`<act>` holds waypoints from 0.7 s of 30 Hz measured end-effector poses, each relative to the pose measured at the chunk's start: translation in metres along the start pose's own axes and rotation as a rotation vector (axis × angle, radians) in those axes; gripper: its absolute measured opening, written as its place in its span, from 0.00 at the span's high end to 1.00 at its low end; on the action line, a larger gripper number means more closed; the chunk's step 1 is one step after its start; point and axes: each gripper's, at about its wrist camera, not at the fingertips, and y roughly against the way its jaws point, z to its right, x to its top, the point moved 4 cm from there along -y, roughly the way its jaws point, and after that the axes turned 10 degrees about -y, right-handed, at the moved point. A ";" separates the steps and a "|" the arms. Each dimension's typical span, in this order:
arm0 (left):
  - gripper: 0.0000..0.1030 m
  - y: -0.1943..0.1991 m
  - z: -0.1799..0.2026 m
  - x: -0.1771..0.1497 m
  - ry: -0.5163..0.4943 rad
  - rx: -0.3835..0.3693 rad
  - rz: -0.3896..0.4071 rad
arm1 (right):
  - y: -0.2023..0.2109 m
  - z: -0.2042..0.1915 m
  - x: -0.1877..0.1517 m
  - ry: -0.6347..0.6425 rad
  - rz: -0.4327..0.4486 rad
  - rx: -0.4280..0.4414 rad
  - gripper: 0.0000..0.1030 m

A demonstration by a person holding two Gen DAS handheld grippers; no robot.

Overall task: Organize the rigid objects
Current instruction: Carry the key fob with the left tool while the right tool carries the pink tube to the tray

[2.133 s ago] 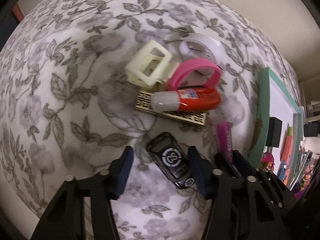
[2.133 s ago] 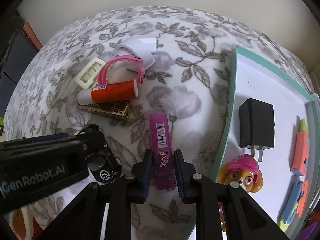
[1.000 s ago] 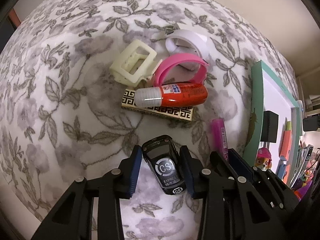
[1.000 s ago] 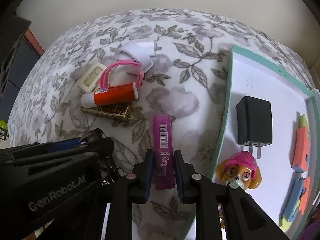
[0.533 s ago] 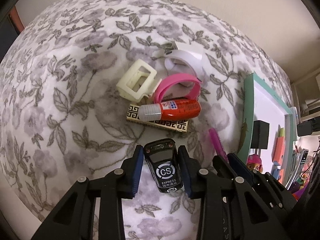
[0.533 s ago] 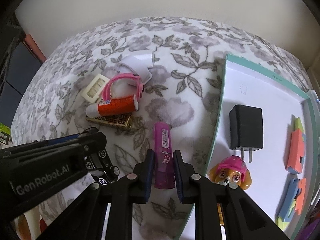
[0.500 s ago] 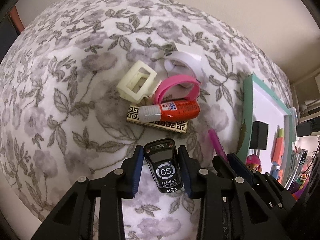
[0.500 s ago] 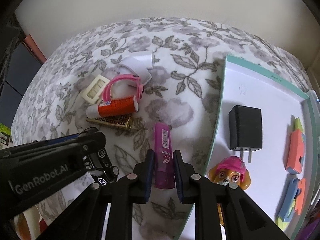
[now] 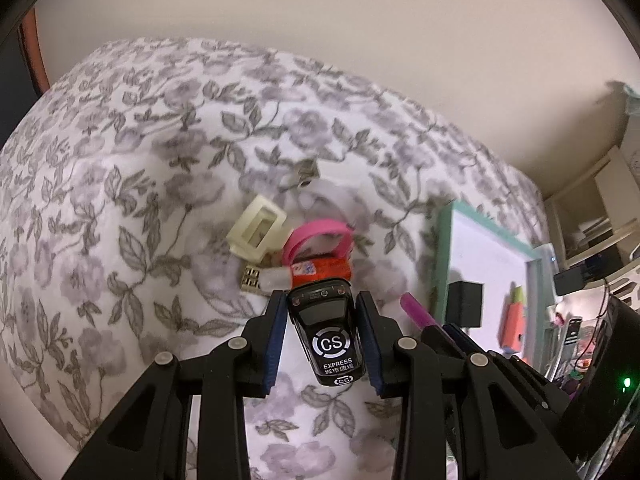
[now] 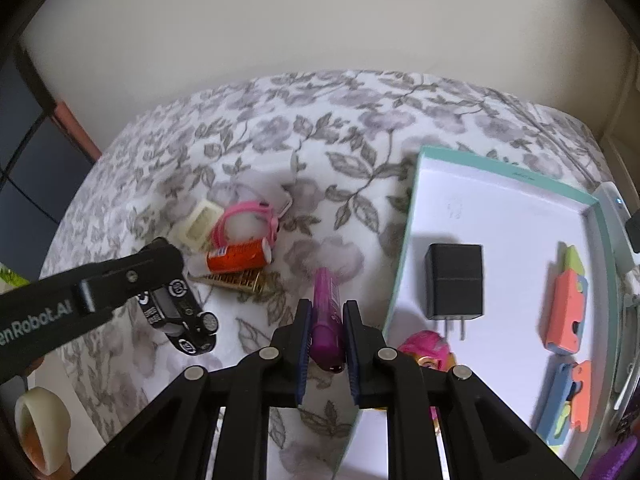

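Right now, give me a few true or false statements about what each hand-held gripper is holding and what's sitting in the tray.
1. The left hand-held gripper is shut on the black toy car. True.
2. The right hand-held gripper is open with nothing in it. False: it is shut on the purple tube.
3. A black charger lies in the teal-rimmed tray. True.
4. The pink band lies in the tray. False: it rests on the floral cloth, beside the red bottle.
5. The tray holds nothing but the charger. False: a pup figure and foam pieces are there too.
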 end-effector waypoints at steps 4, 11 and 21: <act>0.64 0.004 0.006 0.005 -0.012 -0.019 0.036 | 0.015 0.011 0.009 -0.038 0.035 0.010 0.84; 0.64 0.015 0.028 0.009 -0.058 -0.072 0.075 | 0.053 0.051 0.027 -0.131 0.130 -0.025 0.84; 0.64 0.017 0.088 0.000 -0.208 -0.145 0.081 | 0.099 0.117 0.036 -0.251 0.216 -0.090 0.84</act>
